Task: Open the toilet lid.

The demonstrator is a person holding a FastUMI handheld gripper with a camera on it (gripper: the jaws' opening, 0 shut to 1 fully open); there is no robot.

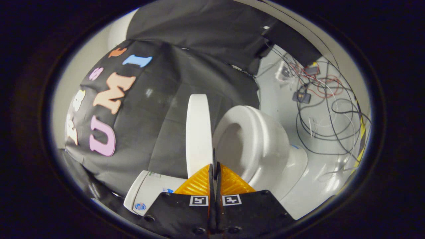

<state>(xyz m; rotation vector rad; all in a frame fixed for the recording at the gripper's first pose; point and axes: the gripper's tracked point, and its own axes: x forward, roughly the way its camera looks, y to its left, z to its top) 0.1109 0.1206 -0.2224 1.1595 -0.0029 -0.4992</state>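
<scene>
Raised toilet lid (198, 132) just ahead of closed gripper (214, 162) fingers; seat (262, 132) and open bowl beside it. Loose cables (325, 109) clutter floor beyond toilet.

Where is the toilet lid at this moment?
In the gripper view, the toilet lid stands raised on edge just ahead of the shut claw, with the toilet seat to its right and the tank to its left.
</scene>
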